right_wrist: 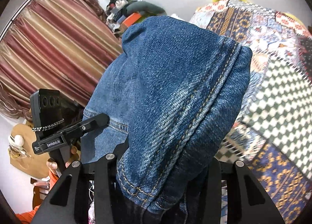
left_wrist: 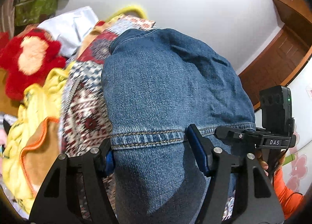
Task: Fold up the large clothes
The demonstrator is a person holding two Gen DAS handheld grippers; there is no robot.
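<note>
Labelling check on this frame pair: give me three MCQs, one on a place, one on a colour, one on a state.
1. Where does the red plush toy lie in the left wrist view?
A. left of the jeans
B. on top of the jeans
C. between the jaws

2. What colour is the seam stitching on the jeans?
A. white
B. tan
C. red

3. What is the left gripper doing?
A. open, nothing in it
B. shut on denim
C. shut on the curtain

Key: 1 A, the toy sits at the far left edge beside the yellow blanket, apart from the denim. 2 B, the double rows along the seam are tan. 3 B, denim fills the gap between its fingers; the right gripper holds denim too.
</note>
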